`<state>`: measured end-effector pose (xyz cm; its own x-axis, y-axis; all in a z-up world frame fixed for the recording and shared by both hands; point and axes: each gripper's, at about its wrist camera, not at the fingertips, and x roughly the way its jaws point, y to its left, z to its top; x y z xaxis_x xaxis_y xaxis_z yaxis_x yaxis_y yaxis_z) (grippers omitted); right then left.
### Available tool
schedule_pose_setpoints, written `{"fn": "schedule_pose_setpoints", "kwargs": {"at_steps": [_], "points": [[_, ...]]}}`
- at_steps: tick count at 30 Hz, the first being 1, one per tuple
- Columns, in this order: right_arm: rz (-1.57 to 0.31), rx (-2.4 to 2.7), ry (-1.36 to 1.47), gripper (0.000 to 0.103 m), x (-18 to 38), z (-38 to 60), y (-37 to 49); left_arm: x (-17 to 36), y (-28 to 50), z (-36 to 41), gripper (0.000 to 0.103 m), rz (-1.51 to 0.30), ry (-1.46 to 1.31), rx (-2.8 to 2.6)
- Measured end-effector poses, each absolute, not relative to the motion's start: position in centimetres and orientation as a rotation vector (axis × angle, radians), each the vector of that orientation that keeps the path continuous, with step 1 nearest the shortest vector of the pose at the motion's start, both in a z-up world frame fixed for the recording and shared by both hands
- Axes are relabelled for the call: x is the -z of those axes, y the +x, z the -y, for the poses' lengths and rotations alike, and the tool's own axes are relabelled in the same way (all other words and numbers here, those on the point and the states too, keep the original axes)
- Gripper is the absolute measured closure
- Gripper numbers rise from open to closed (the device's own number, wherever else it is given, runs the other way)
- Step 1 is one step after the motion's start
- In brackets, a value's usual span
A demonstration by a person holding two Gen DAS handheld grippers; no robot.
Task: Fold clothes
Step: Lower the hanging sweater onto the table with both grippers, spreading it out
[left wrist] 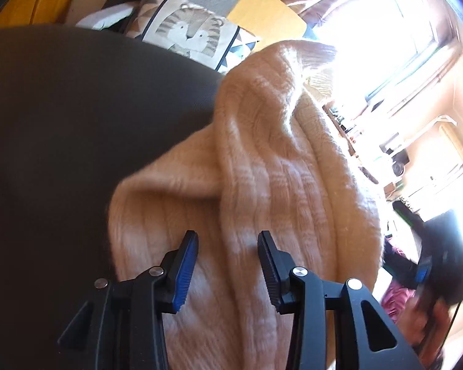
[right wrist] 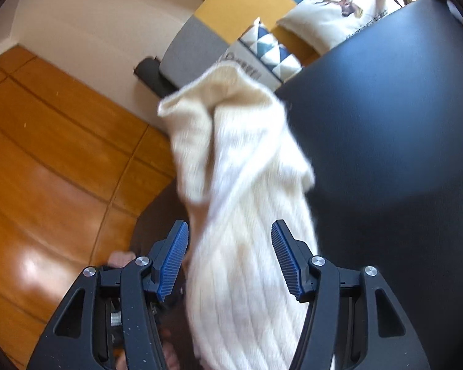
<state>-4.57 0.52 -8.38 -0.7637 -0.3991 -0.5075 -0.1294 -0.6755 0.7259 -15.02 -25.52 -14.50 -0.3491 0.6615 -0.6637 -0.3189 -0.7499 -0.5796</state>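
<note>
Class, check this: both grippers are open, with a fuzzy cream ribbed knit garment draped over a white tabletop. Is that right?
One detail is wrong: the tabletop is dark, nearly black, not white, as the right wrist view shows. The rest holds: the fuzzy cream ribbed knit garment lies on it, and the left gripper and right gripper both have open jaws.

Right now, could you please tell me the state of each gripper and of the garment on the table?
left gripper: open, fingers either side of a fold, not clamped.
right gripper: open, cloth lying between the fingers, no grip.
cream ribbed sweater: rumpled, unfolded, heaped on the dark table, one end at the table's edge.
tiger cushion: behind the table.
</note>
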Motion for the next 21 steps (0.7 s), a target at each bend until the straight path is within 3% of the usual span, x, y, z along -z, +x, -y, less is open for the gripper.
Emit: {"fn": "schedule_pose_setpoints", "kwargs": {"at_steps": [10, 12, 15, 17, 18, 21], "points": [[0.644, 2.696, 1.135, 0.044, 8.6, 6.9, -3.6, 14.5, -14.1, 22.9, 0.062, 0.404, -1.281, -2.059], [0.584, 2.723, 1.140, 0.072, 8.9, 7.5, -3.4, 14.6, -14.1, 22.5, 0.062, 0.390, -1.284, -2.066], [0.508, 2.755, 1.134, 0.085, 9.0, 7.7, -2.8, 14.4, -13.9, 21.8, 0.062, 0.367, -1.294, -2.082], [0.485, 2.776, 1.116, 0.086, 8.8, 7.5, -2.1, 14.3, -14.2, 21.5, 0.067, 0.343, -1.304, -2.087], [0.483, 2.786, 1.107, 0.087, 8.7, 7.3, -1.8, 13.4, -13.5, 19.8, 0.076, 0.320, -1.303, -2.084], [0.473, 2.823, 1.078, 0.092, 8.0, 6.8, -0.8, 12.4, -13.8, 18.3, 0.091, 0.225, -1.280, -2.094]]}}
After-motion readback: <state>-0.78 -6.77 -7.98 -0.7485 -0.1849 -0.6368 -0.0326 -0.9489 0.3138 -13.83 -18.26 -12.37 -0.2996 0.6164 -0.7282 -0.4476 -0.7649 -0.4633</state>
